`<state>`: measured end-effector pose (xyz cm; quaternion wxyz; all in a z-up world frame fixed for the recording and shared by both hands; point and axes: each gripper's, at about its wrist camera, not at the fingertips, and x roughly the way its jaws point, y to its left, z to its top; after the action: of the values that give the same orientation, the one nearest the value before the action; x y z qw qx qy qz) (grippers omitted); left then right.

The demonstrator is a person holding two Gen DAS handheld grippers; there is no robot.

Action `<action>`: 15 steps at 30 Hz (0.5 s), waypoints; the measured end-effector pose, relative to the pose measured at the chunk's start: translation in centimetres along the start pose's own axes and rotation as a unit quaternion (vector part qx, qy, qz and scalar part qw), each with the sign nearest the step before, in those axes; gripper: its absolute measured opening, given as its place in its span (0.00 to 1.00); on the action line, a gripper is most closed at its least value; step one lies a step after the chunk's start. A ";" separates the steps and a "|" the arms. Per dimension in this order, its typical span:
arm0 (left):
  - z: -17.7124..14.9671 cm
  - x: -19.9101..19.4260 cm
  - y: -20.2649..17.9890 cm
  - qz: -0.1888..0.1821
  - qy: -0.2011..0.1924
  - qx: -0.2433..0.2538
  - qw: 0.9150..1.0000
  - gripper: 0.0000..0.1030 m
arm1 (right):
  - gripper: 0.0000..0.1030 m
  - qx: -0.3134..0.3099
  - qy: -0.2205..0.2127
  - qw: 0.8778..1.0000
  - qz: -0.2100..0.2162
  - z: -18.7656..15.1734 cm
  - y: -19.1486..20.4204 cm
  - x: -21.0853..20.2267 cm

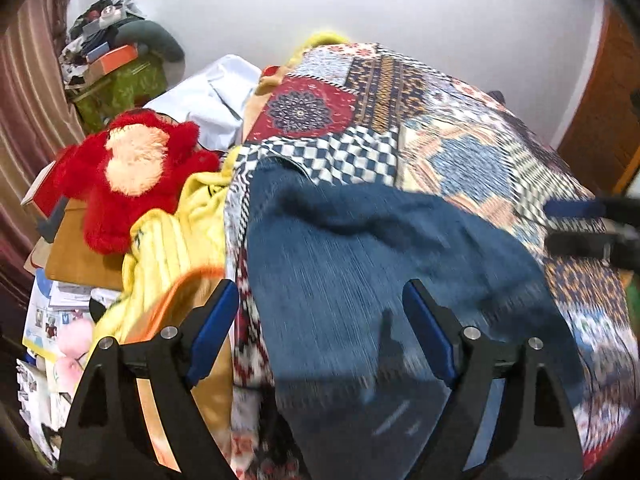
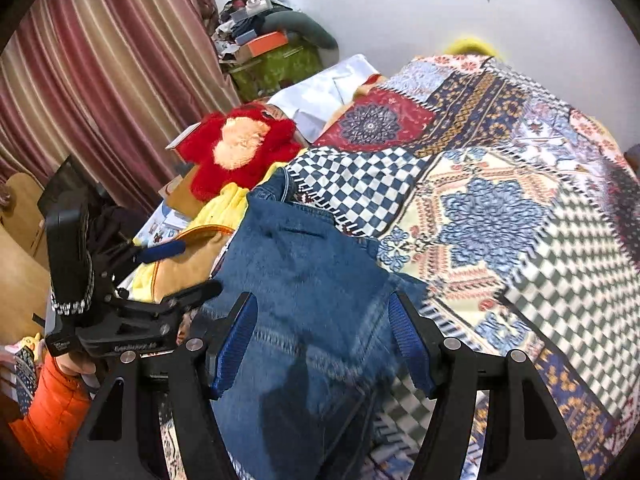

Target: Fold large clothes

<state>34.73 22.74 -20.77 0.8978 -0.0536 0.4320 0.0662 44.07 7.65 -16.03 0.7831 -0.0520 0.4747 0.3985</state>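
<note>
Patchwork bedspread [image 2: 492, 208], one denim garment [image 2: 304, 280] — two claws, left claw [image 1: 320, 320], right claw [image 2: 322, 332], both agape

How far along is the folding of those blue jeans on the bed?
Done: the blue jeans lie bunched on the patterned bedspread, seemingly doubled over. In hand: nothing; the left tongs and right tongs both stand open above the denim. Left: flattening and finishing the fold.

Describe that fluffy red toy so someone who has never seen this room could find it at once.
Start at the bed with the patchwork bedspread. At its curtain-side edge, past the blue jeans and yellow cloth, the red plush toy lies on clutter. It alone is shaggy bright red with pale peach patches.
</note>
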 end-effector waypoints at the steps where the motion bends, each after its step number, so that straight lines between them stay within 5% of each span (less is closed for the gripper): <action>1: 0.5 0.9 0.2 0.003 0.004 -0.007 1.000 0.81 | 0.64 0.002 0.007 1.000 0.001 0.0 -0.2 0.9; 10: 2.7 7.0 1.4 0.019 0.030 -0.048 0.998 0.81 | 0.64 0.021 0.054 0.998 -0.030 -1.9 -4.5 6.2; 15: 2.9 4.2 0.7 0.017 0.012 -0.046 0.999 0.81 | 0.64 0.036 0.034 0.998 -0.032 -1.9 -4.8 3.3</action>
<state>39.44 24.18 -22.31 0.8880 -0.0882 0.4400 0.1004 46.75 5.43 -21.14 0.7802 -0.0526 0.5132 0.3537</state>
